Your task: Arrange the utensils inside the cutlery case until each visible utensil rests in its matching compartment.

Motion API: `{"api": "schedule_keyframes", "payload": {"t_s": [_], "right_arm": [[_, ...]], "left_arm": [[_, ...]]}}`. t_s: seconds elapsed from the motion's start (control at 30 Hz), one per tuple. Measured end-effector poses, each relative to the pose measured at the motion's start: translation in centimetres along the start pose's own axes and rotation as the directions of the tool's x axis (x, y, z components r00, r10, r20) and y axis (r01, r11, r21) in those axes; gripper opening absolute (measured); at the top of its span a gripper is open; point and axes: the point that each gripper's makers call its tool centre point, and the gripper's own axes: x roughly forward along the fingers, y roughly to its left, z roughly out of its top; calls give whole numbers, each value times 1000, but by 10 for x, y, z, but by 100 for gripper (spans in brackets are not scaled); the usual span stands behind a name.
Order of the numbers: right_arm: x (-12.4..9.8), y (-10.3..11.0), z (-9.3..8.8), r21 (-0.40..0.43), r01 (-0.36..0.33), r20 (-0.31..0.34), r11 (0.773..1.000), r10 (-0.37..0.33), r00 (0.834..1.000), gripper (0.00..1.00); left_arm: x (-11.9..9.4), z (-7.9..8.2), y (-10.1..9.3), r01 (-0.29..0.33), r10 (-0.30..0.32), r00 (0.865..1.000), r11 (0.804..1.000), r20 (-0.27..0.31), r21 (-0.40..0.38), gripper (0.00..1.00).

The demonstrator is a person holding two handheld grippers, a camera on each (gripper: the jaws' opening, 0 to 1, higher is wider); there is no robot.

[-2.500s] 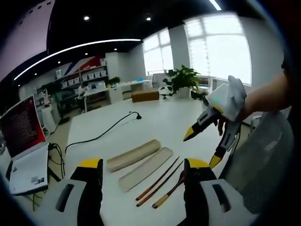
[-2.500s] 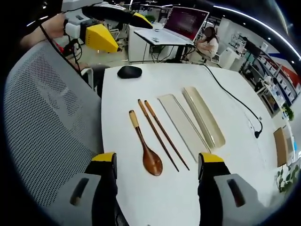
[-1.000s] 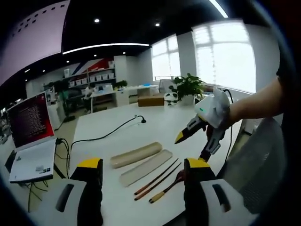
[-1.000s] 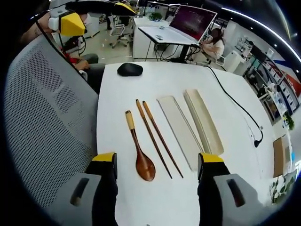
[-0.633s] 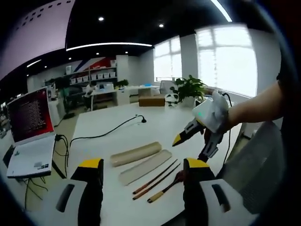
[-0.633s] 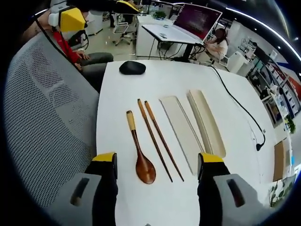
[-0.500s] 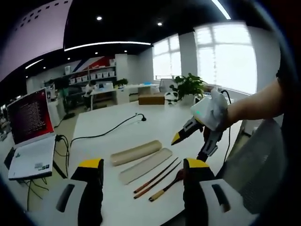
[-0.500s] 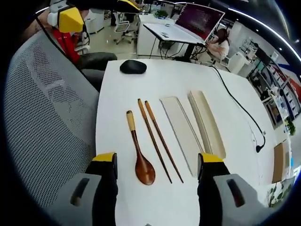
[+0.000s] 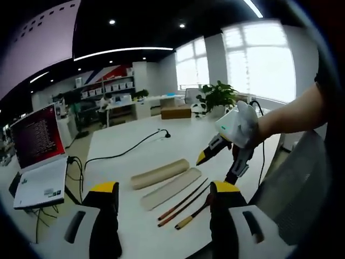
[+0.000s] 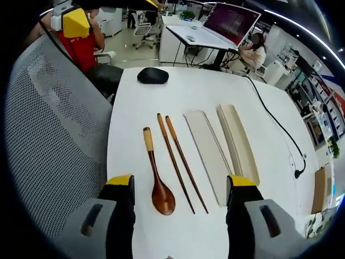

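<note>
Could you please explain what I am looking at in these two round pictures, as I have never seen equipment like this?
A person holds a hand-held gripper in each hand, and a fisheye camera rides on each one. The yellow-tipped jaws rising from the bottom of each picture belong to that camera's own gripper: the left gripper and the right gripper. Both stand open and hold nothing. In the left gripper view the right gripper also shows, held over the table's edge.

On the white table lie, side by side, a wooden spoon, a pair of chopsticks, a flat beige lid and the beige cutlery case. A black computer mouse and a black cable lie further off. No utensil is in the case yet.
</note>
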Motion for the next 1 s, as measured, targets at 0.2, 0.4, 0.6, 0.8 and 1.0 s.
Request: {"api": "schedule_keyframes", "payload": {"t_s": [0.2, 0.4, 0.6, 0.8, 1.0], "right_arm": [[4, -2, -1, 4, -2, -9, 1000, 2, 1000, 68], [3, 0, 0, -8, -14, -21, 1000, 14, 1000, 68], [2, 1, -2, -16, -20, -41, 1000, 19, 999, 67], [3, -3, 0, -5, -18, -31, 1000, 18, 999, 64], [5, -4, 5, -18, -25, -33, 1000, 25, 999, 63]], "left_arm": [[0, -2, 0, -1, 1, 1000, 1000, -11, 19, 71], [0, -1, 0, -4, 4, 1000, 1000, -4, 15, 71], [-1, 0, 2, -1, 1, 1000, 1000, 8, -3, 71], [1, -2, -5, 21, -21, 1000, 999, -10, 32, 73], [0, 0, -2, 11, -11, 1000, 1000, 1, 17, 72]]}}
